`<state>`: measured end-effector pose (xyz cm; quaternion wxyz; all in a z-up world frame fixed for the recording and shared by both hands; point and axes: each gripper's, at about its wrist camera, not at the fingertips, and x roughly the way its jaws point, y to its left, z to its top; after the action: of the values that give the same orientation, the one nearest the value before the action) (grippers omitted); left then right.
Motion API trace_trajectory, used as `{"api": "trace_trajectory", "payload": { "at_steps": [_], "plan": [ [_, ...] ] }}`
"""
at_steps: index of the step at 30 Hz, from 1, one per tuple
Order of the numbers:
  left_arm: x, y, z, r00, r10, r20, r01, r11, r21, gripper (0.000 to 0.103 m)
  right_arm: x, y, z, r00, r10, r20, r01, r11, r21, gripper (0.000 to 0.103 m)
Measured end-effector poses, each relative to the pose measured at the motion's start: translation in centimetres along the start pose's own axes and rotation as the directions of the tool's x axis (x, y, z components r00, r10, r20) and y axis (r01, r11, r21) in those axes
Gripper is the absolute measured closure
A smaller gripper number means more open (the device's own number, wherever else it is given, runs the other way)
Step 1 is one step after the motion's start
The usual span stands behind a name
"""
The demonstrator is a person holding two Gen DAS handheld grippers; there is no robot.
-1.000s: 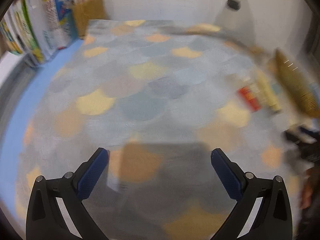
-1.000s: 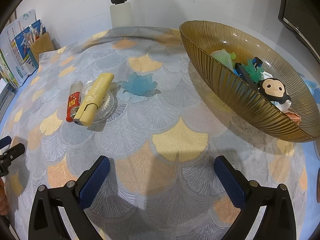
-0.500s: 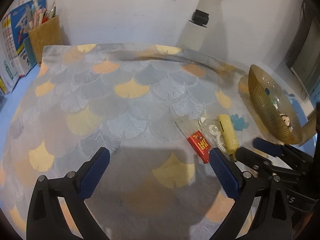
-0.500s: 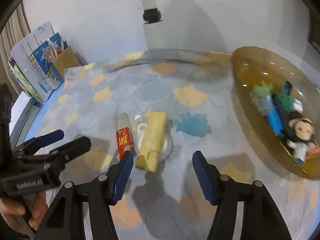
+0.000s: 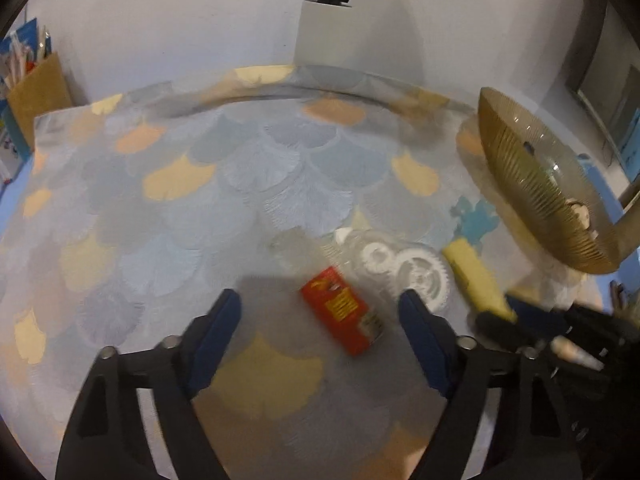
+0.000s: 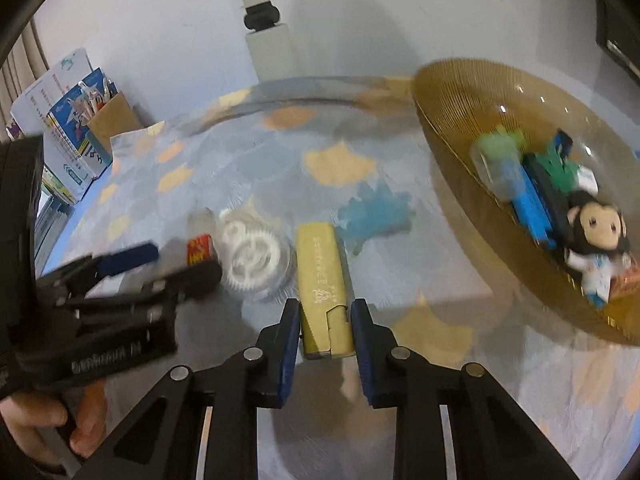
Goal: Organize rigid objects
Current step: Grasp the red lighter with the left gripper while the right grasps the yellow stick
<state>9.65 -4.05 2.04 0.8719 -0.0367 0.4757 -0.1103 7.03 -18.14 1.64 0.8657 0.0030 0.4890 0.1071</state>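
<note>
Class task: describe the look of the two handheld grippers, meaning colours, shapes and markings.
Both the left gripper and right gripper have black angular arms with triangular cut-outs, silver round pins and ribbed blue pads. The left one's black body carries blurred white lettering.

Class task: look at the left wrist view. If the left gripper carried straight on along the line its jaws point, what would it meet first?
Probably the red box, which lies on the tablecloth just ahead of the left gripper, between its half-closed jaws. The blur leaves depth uncertain.
</note>
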Motion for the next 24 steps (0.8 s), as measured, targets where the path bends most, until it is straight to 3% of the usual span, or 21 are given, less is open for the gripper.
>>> {"api": "trace_trajectory", "payload": {
  "at_steps": [1,2,4,7,11,13,14,16,17,18,24],
  "plan": [
    [-0.2,0.2,0.1,1.000,-0.016,0.002,0.016,1.000,-0.004,0.049,0.1,0.0,-0.2,1.000,0.004,-0.006,-0.004,1.000,-0.002,0.078],
    [-0.3,0.5,0.2,0.999,-0.036,-0.006,0.036,0.999,-0.004,0.075,0.2,0.1,-0.4,1.000,0.002,-0.003,-0.003,1.000,-0.009,0.078],
    [-0.9,1.5,-0.2,0.997,-0.072,-0.025,0.072,0.997,0.000,0.076,0.1,0.4,-0.6,1.000,-0.002,0.001,0.002,1.000,-0.028,0.078],
    [-1.8,2.7,-0.6,0.999,-0.044,-0.024,0.044,0.999,0.012,0.074,0.3,0.8,-0.7,1.000,0.015,0.003,-0.015,0.999,-0.034,0.076],
    [-1.8,2.1,-0.6,0.998,-0.049,-0.030,0.050,0.998,0.035,0.057,0.6,1.2,-0.4,1.000,0.026,0.004,-0.026,0.999,-0.039,0.059],
    [-1.2,0.9,-0.4,1.000,0.000,-0.012,0.001,0.996,0.084,0.058,0.7,1.6,-0.3,1.000,-0.001,0.007,0.002,0.998,-0.058,0.059],
    [-0.8,0.3,-0.5,1.000,0.022,-0.002,-0.021,0.994,0.107,0.060,0.9,1.8,-0.3,1.000,-0.025,0.011,0.026,0.997,-0.072,0.059],
    [-0.6,0.2,-0.6,0.999,0.049,0.004,-0.049,0.992,0.115,0.081,1.1,2.0,-0.3,0.998,-0.061,0.024,0.063,0.994,-0.095,0.061],
    [-0.9,0.7,-0.7,1.000,0.026,-0.004,-0.025,0.996,0.090,0.083,1.0,2.1,-0.4,0.997,-0.071,0.031,0.074,0.992,-0.104,0.074],
    [-1.0,1.2,-0.7,1.000,0.003,-0.007,-0.003,0.998,0.069,0.084,1.0,2.1,-0.4,0.996,-0.081,0.036,0.085,0.990,-0.112,0.080],
    [-4.6,1.5,-4.1,0.999,-0.051,0.020,0.049,0.995,0.091,0.084,-0.7,1.5,-1.8,1.000,-0.023,0.022,0.025,0.996,-0.082,0.080]
  ]
}}
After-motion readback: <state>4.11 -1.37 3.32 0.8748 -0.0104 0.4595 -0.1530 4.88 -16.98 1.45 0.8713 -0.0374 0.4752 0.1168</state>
